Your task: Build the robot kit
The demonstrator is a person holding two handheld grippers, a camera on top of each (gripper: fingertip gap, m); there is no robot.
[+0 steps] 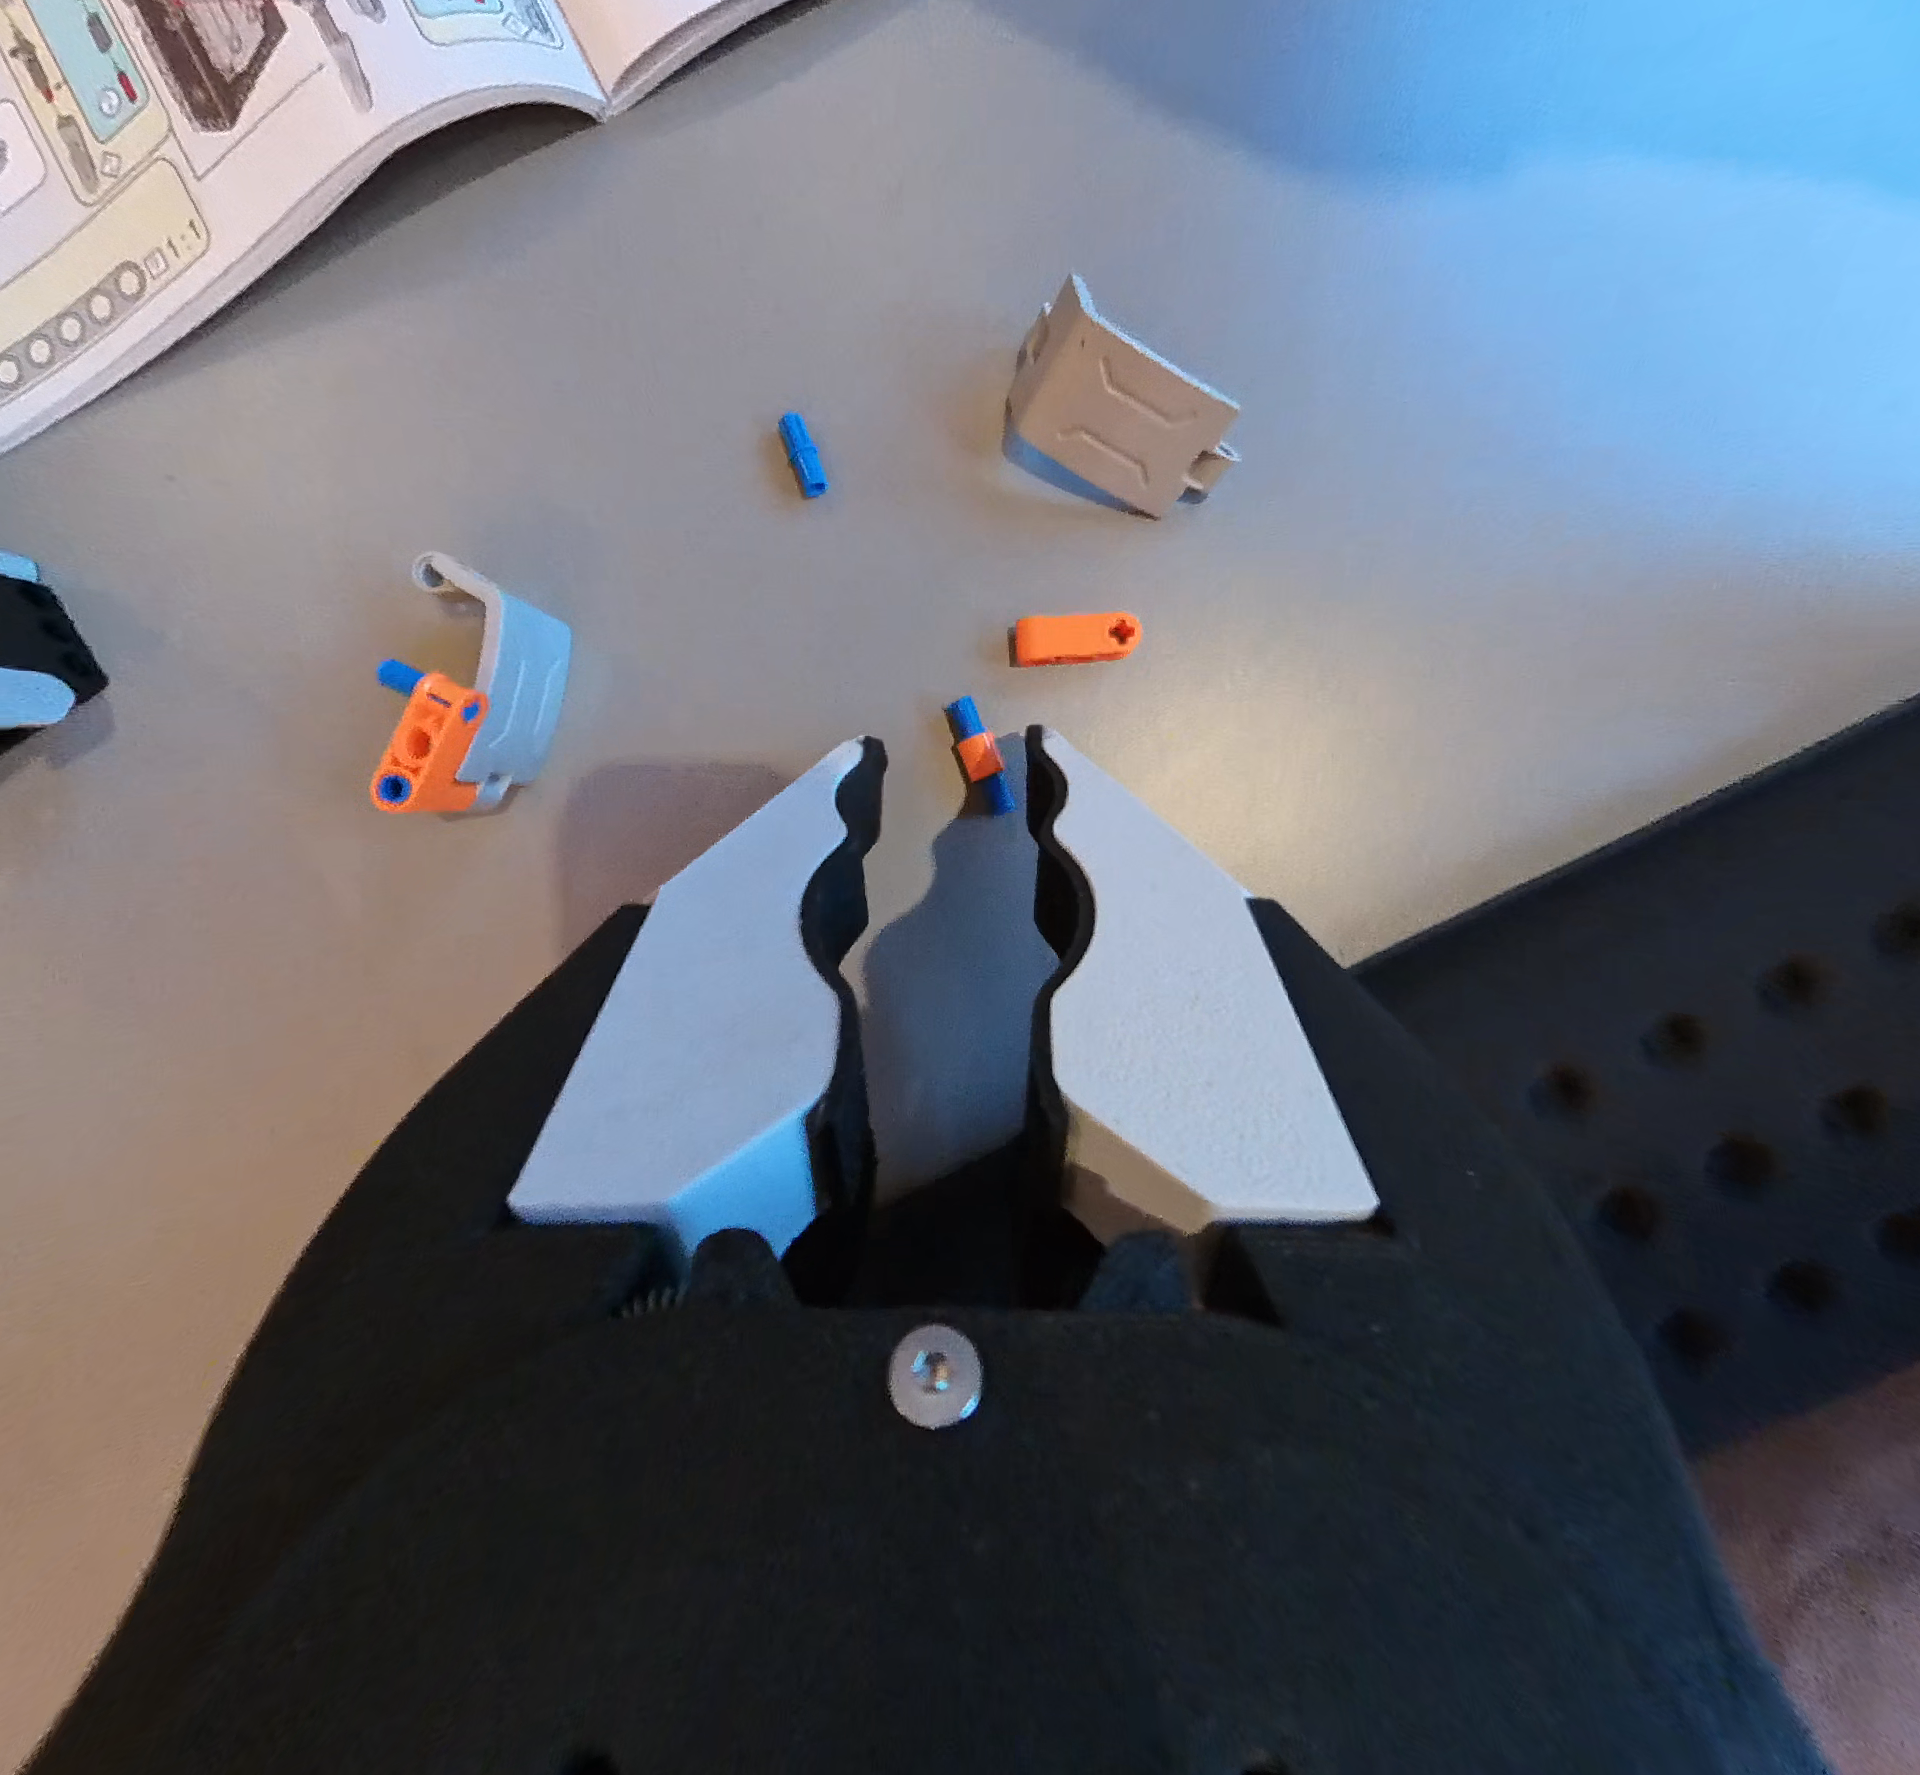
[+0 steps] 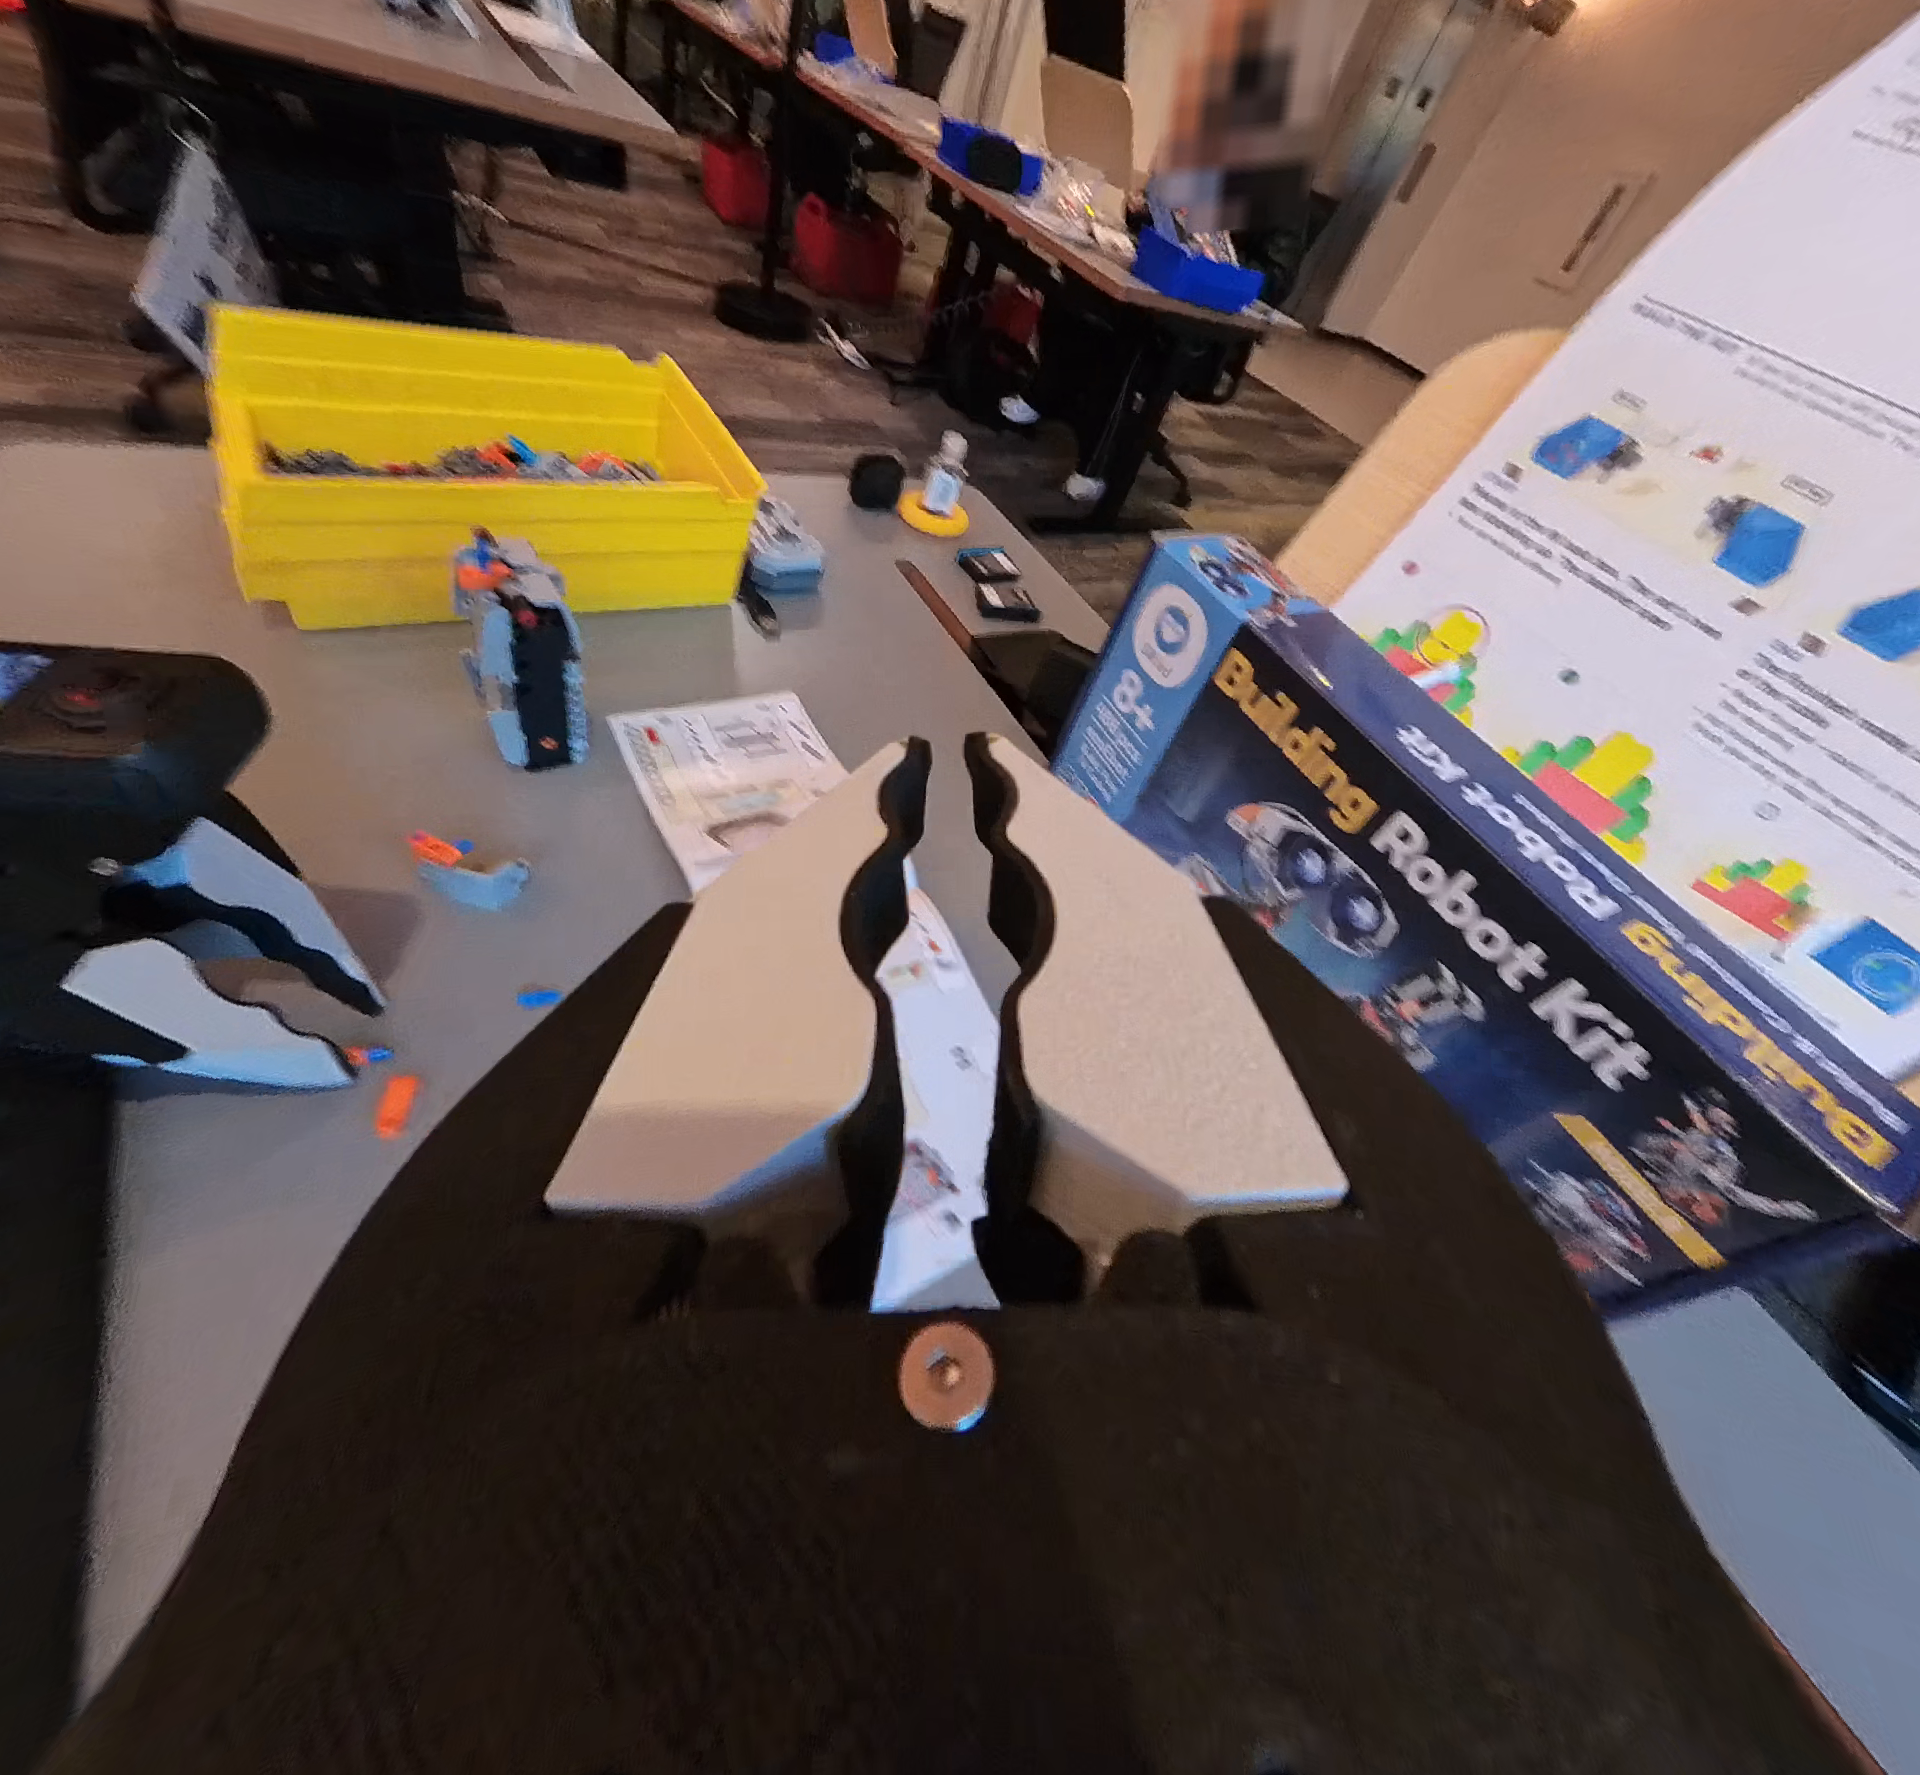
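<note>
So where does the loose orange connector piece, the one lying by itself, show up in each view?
Left wrist view: orange connector right of centre, just beyond the left gripper.
Right wrist view: lower left, beside the left gripper.
Shared landmark: open instruction booklet.

Each claw has a black body, grey wedge fingers with wavy black pads, and one silver screw.

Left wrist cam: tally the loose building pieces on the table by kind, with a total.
Grey curved panels: 2, one bare, one with an orange connector attached
Bare blue pin: 1
Loose orange connector: 1
Blue pin with orange collar: 1, just ahead of the left hand-held gripper
Total: 5
</note>
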